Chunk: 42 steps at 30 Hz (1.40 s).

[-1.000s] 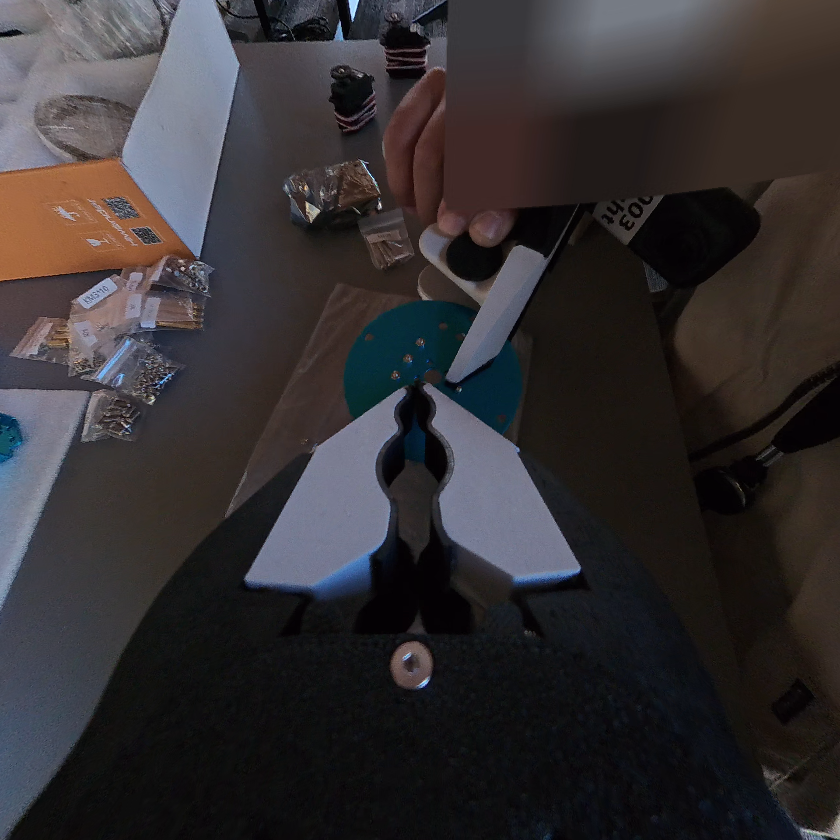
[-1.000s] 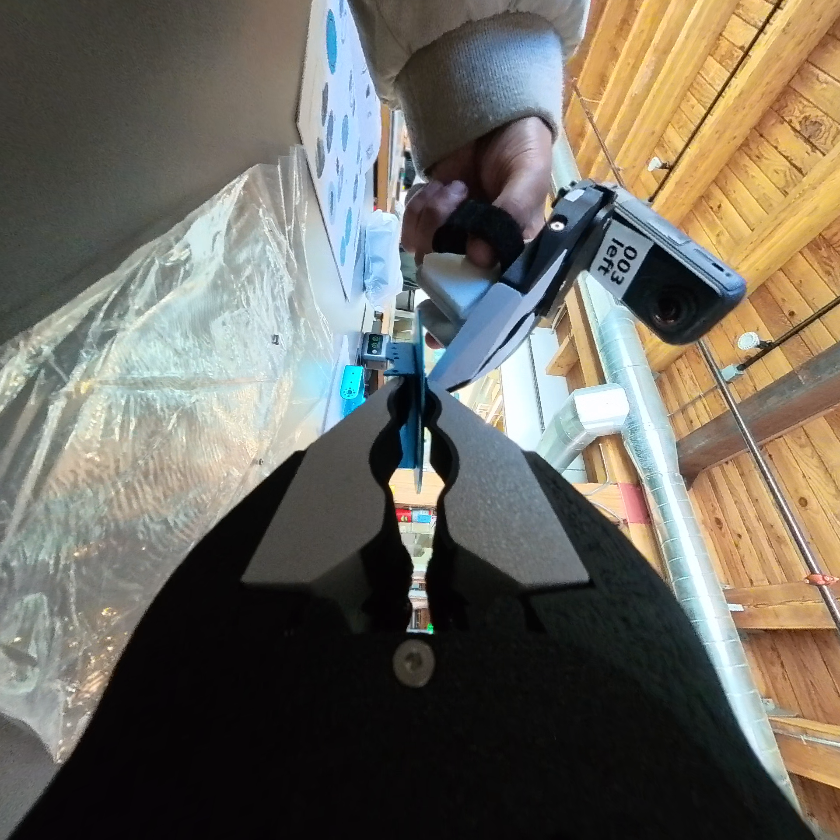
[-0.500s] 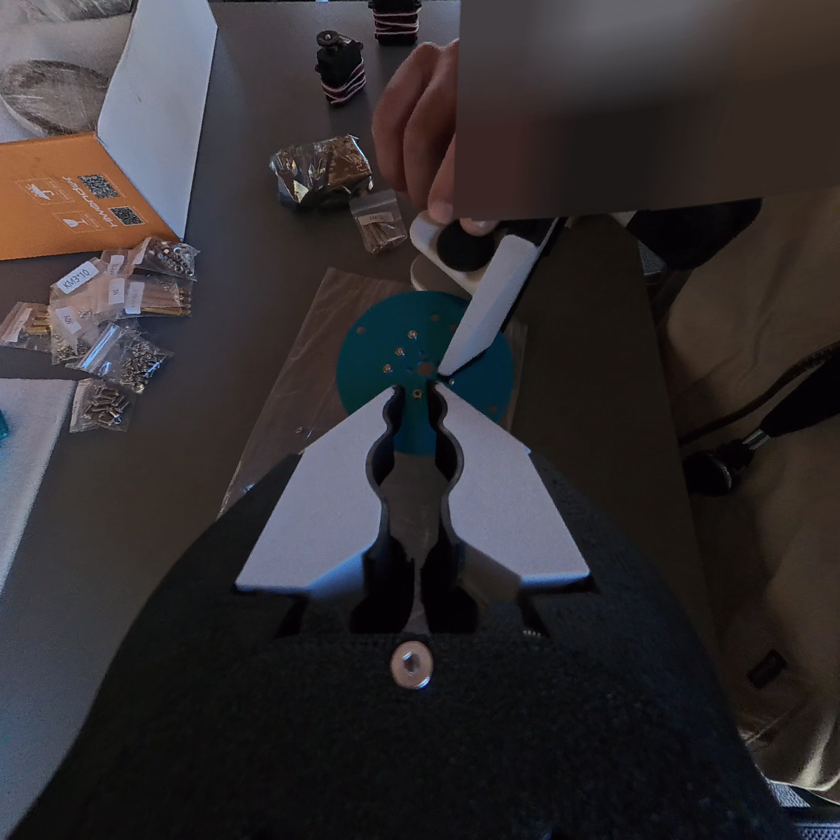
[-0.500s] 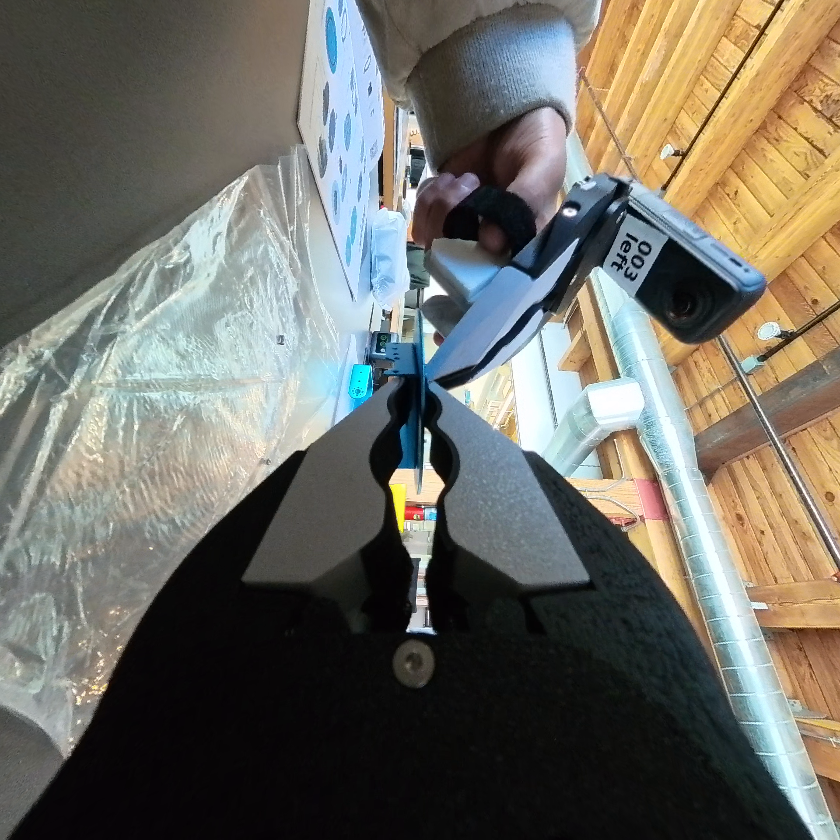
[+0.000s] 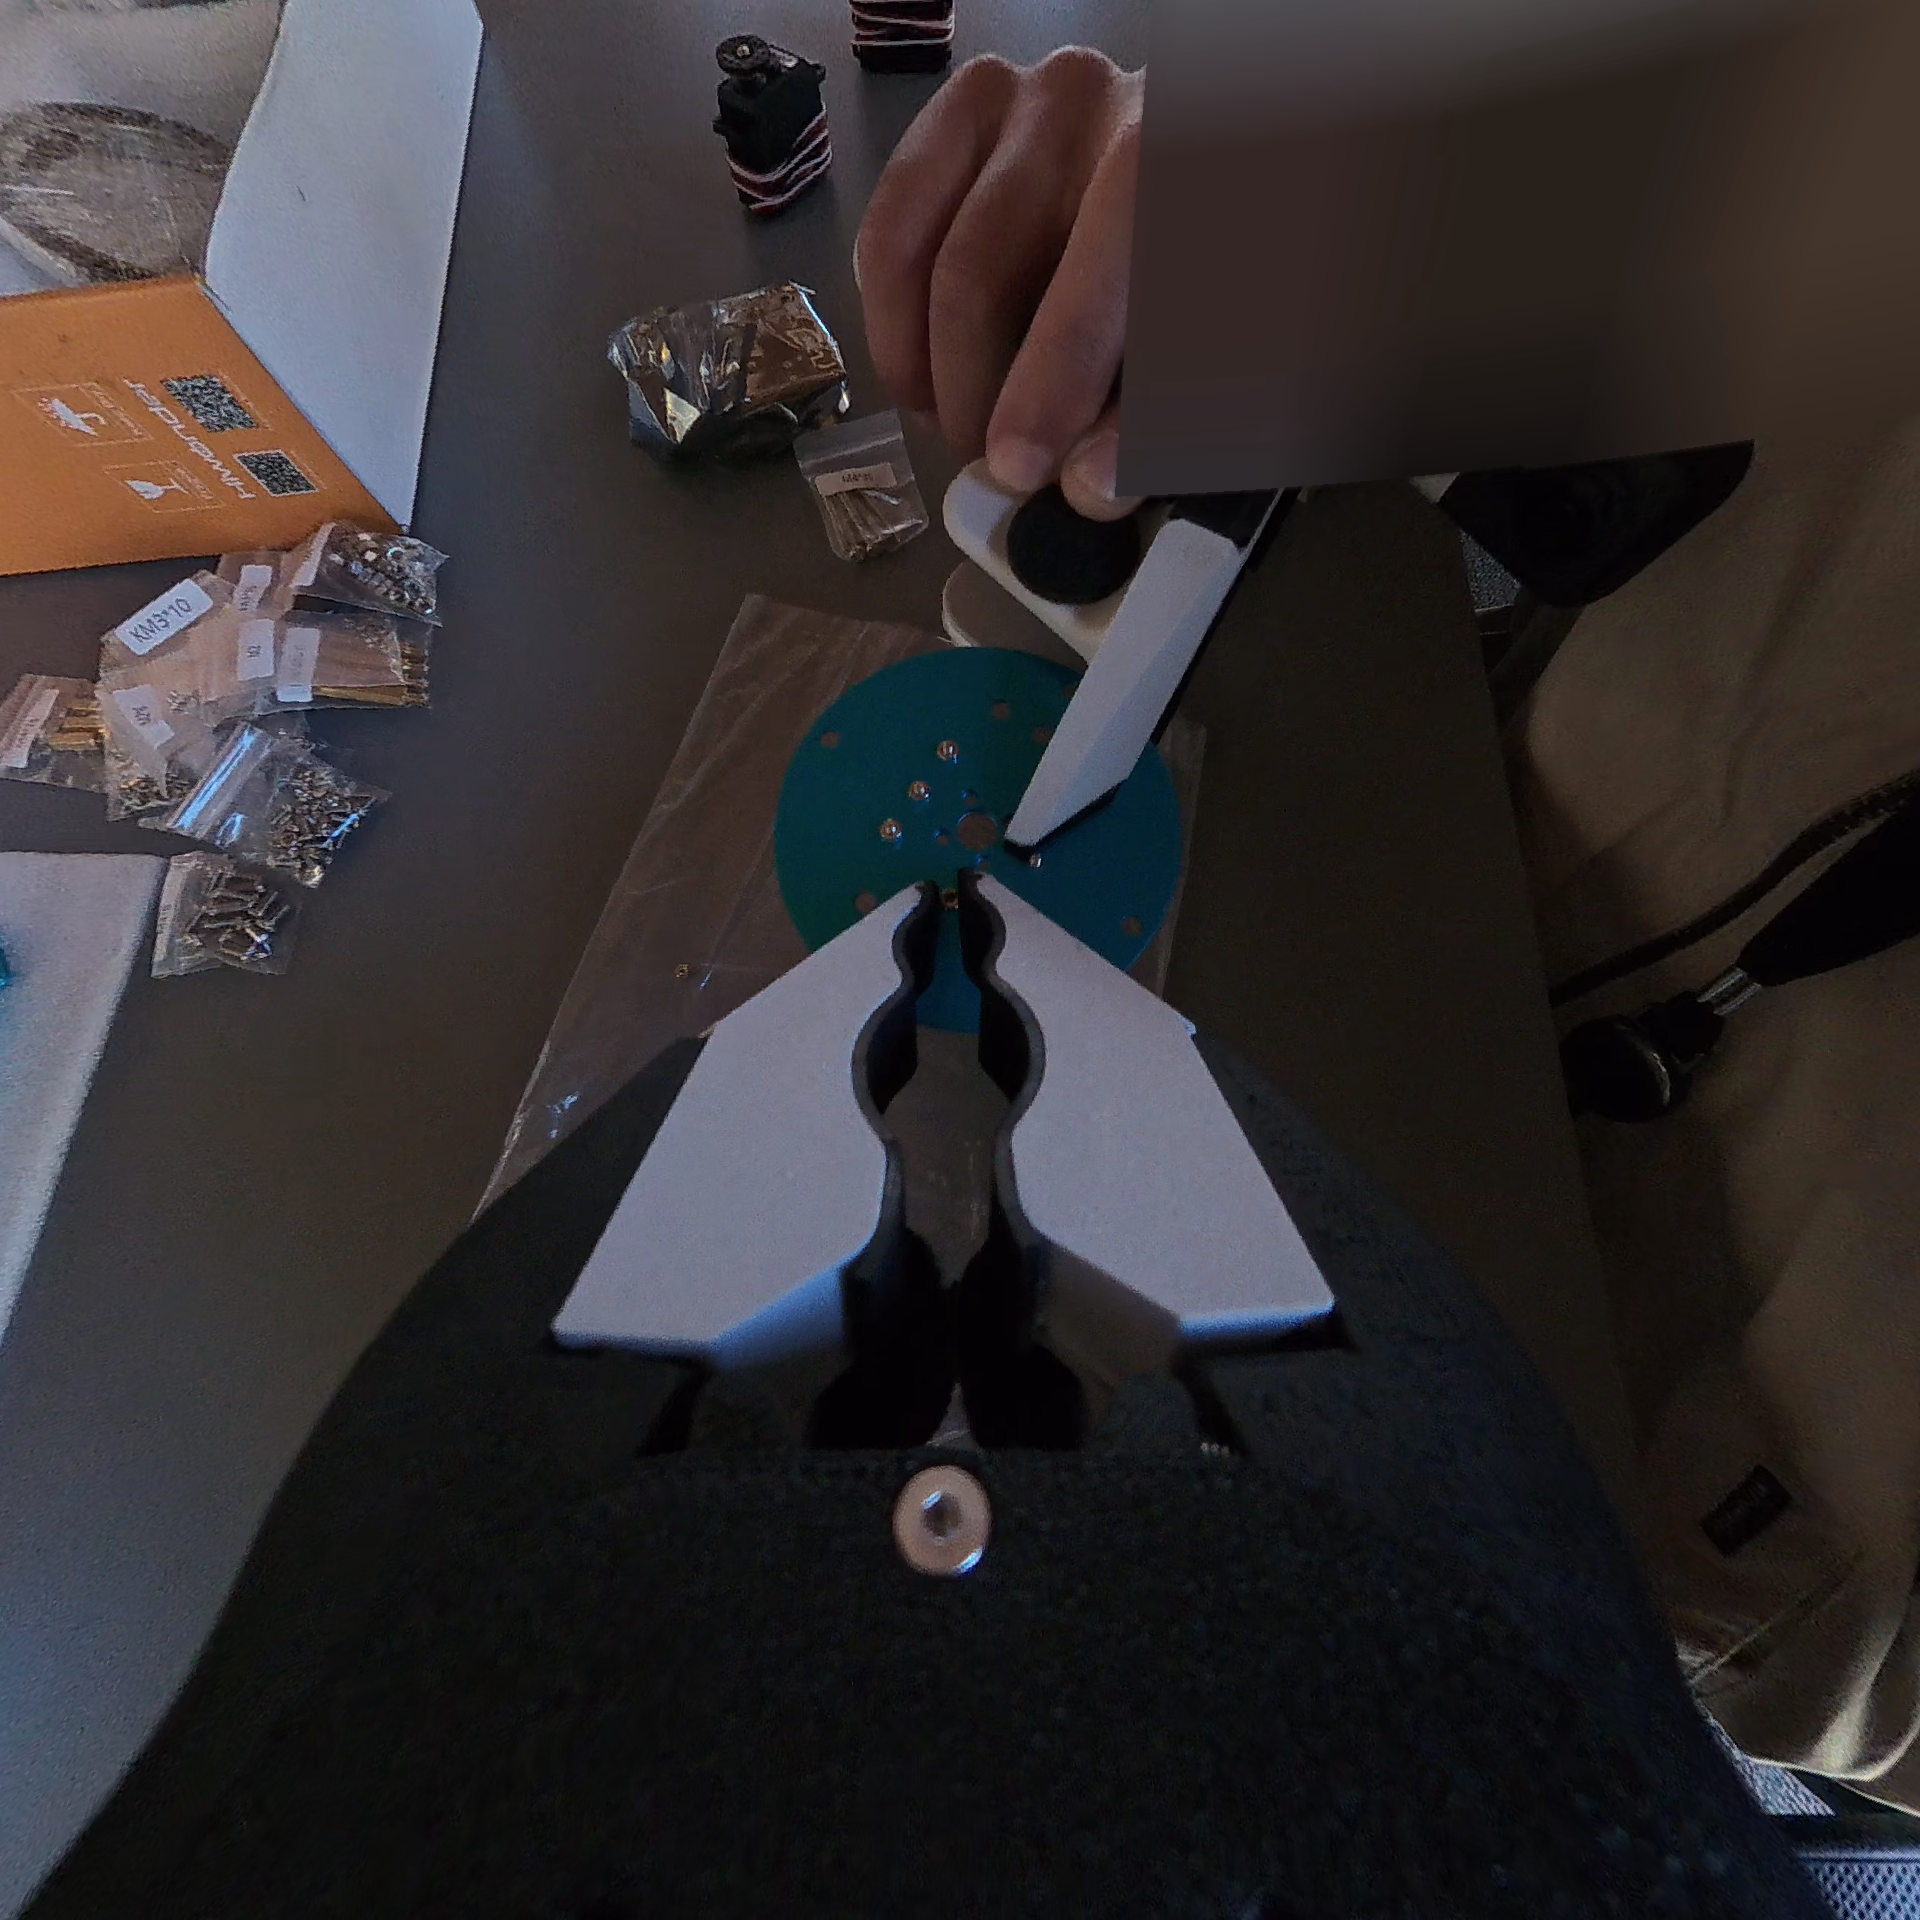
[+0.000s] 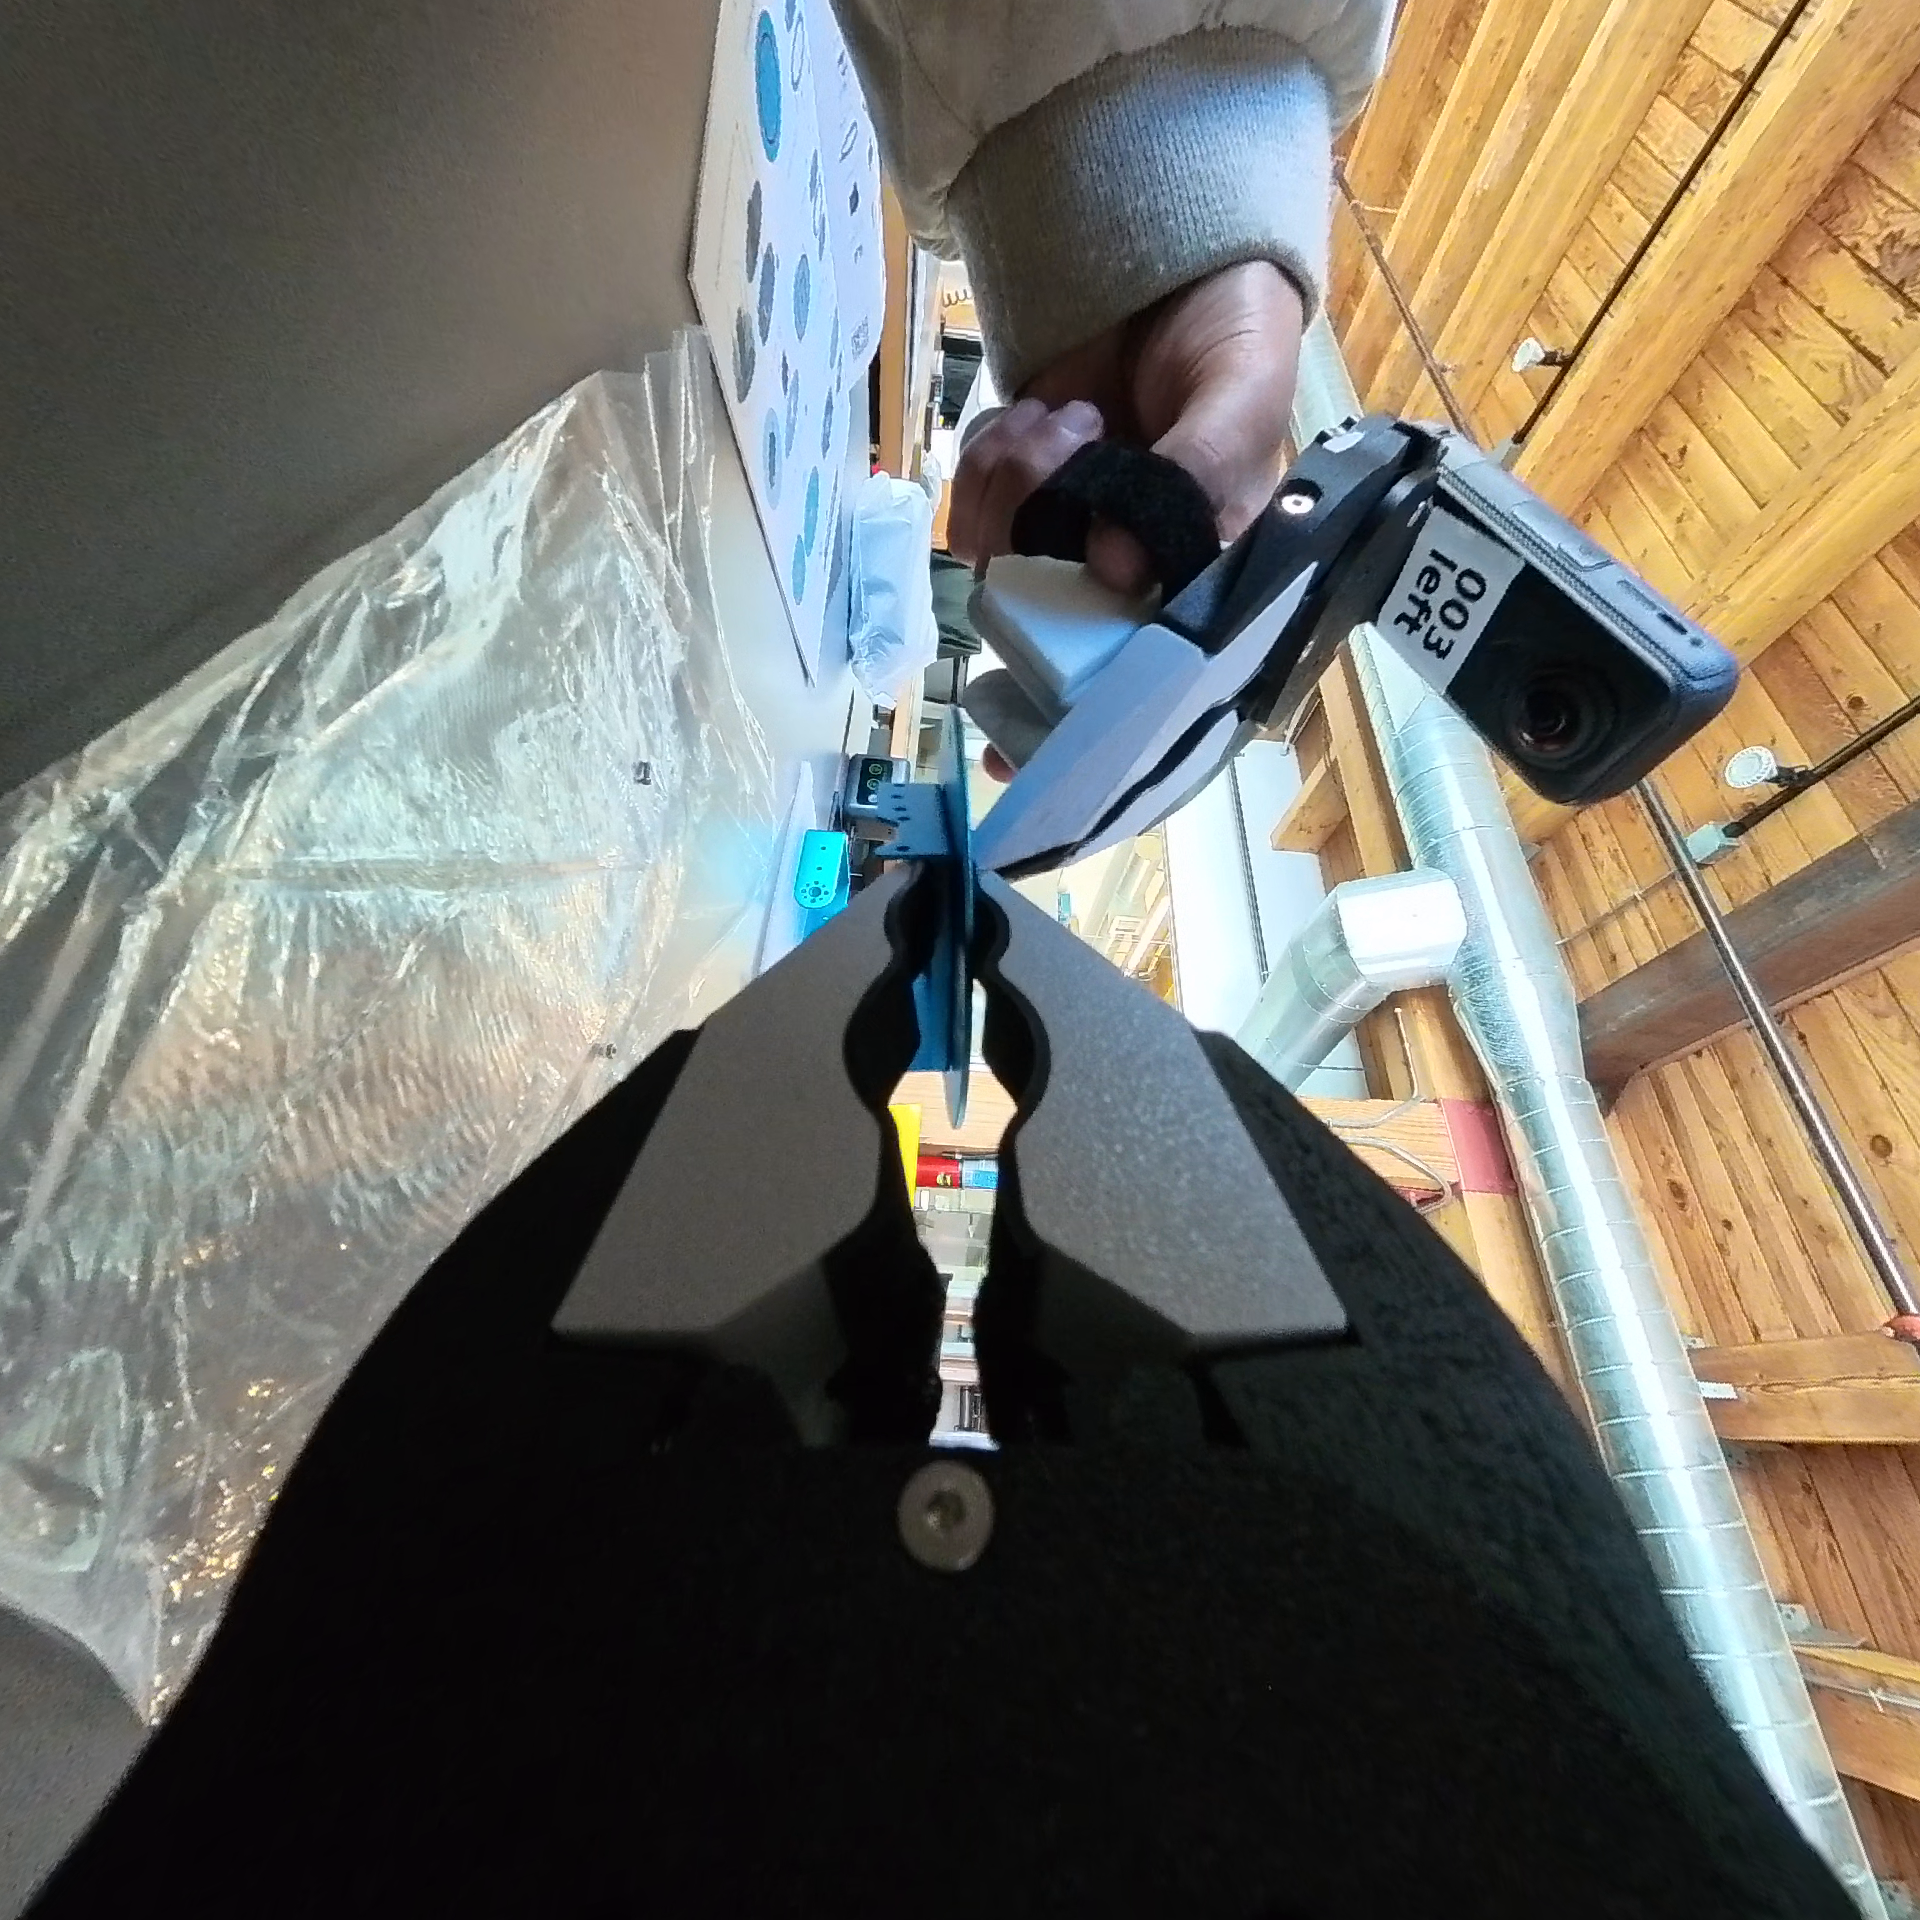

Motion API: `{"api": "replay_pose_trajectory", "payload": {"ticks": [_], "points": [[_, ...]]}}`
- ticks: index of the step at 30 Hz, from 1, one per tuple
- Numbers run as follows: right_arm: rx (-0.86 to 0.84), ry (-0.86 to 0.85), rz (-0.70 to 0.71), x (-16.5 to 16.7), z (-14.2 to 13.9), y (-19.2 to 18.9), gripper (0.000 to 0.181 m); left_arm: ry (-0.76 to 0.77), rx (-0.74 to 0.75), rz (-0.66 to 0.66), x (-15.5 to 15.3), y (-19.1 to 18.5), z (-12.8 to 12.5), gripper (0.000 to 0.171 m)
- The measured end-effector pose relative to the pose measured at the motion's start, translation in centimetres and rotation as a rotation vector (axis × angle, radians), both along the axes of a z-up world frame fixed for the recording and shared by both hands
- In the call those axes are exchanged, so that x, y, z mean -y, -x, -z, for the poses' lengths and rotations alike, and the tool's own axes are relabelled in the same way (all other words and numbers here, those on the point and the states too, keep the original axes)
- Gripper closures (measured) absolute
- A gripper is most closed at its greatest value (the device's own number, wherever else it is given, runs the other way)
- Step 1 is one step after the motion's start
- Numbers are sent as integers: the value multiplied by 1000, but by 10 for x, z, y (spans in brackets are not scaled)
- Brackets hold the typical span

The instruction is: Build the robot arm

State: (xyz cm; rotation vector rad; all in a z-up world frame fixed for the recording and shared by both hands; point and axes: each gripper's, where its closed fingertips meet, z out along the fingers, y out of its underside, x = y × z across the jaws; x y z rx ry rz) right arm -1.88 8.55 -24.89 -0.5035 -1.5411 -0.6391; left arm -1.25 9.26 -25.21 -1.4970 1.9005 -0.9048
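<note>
Little has moved: the right tool (image 6: 951, 883) stays clenched on the blue disc (image 5: 1101, 894). The left tool (image 5: 945, 902) sits at a brass bit (image 5: 948, 890); I cannot tell its grip.

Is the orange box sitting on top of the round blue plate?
No, the orange box lies far off to the left on the table, apart from the round blue plate.

Hardware bags (image 5: 249, 727) left, bare table (image 5: 1340, 831) right of teal disc (image 5: 883, 790).

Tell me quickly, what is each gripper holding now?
Left gripper: closed, seemingly on a small brass piece.
Right gripper: closed on the teal disc.
</note>
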Motion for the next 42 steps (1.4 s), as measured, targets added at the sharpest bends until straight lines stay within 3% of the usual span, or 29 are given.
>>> {"api": "replay_pose_trajectory", "payload": {"ticks": [12, 17, 29, 42], "points": [[-5, -4, 2, 0, 0, 0, 179, -2, 44, 37, 11, -1, -15, 170], [-16, -5, 5, -1, -2, 0, 179, -24, 22, 65, 20, -2, -9, 171], [-56, 48, 17, -4, -3, -2, 179, 12, 95, 2, 16, 8, -19, 163], [-76, 72, 13, -3, -3, -1, 179, 87, 116, -10, 28, 8, -7, 159]]}}
